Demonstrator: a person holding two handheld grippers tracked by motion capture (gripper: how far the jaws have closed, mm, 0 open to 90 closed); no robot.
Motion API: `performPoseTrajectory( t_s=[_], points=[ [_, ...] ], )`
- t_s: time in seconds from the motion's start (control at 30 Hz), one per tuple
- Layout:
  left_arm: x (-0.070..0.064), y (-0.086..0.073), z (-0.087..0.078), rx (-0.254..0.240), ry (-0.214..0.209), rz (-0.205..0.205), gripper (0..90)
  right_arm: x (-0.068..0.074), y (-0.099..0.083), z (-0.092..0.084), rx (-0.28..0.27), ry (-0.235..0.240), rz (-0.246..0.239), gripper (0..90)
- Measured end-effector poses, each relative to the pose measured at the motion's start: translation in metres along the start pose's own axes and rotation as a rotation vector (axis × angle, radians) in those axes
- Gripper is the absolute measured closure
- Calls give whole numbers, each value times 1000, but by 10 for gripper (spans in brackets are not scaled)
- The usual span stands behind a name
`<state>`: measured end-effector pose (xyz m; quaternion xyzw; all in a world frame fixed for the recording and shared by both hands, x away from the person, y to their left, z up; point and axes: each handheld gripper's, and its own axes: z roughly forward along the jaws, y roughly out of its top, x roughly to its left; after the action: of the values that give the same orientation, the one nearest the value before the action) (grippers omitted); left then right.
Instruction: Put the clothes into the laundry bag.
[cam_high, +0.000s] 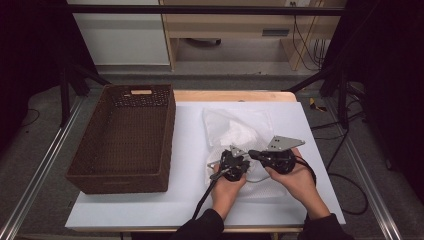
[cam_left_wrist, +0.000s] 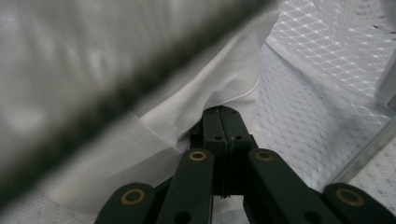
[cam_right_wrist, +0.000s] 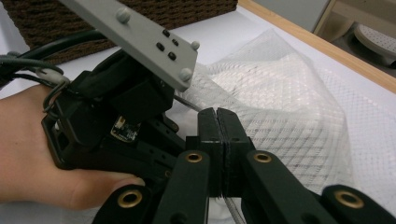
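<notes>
I pinch the white mesh laundry bag (cam_high: 235, 131) with both closed grippers, left (cam_left_wrist: 223, 114) and right (cam_right_wrist: 217, 116), jaws tight to tug its mouth open.

Grey floor (cam_high: 235, 80) surrounds the table; light wooden furniture (cam_high: 235, 30) stands behind.

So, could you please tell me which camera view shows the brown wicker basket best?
The high view: the whole basket sits left of the mesh bag, its inside visible. The right gripper view catches a strip of its woven wall. The left gripper view looks at white cloth and mesh.
</notes>
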<state>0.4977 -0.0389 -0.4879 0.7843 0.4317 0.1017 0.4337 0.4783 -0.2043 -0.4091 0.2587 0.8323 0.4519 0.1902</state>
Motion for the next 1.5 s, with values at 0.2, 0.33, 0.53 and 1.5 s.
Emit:
performPoseTrajectory(
  t_s=[0.2, 0.33, 0.53, 1.5],
  points=[
    [1, 2, 2, 4, 4, 2, 899, 1, -1, 2, 9, 0, -1, 899],
    [2, 4, 4, 4, 5, 0, 899, 2, -1, 3, 9, 2, -5, 899],
    [3, 6, 6, 1, 12, -5, 899, 2, -1, 3, 8, 2, -3, 899],
    [8, 13, 13, 0, 34, 2, 899, 1, -1, 3, 8, 11, -2, 899]
  ],
)
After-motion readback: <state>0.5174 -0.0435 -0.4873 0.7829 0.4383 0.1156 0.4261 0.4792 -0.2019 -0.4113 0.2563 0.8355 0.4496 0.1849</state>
